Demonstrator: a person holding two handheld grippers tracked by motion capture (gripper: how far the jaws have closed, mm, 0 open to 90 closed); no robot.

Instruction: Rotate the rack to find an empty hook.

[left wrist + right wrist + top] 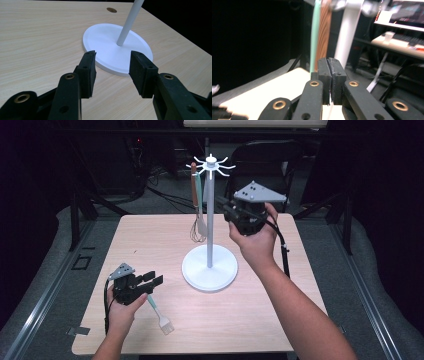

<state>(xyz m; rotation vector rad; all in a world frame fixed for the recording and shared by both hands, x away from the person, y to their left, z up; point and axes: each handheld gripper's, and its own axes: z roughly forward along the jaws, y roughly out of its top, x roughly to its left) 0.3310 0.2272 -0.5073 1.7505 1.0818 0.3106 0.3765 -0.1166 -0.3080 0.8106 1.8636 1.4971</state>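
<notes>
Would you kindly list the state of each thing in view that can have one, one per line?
Left claw: open, nothing between its pads, low over the table.
Right claw: shut, empty, raised beside the stand's pole.
Stand: upright on the table.
Whisk: hanging from a stand hook.
Green-handled utensil: hanging beside the whisk.
Pastry brush: lying flat on the table by the left claw.
</notes>
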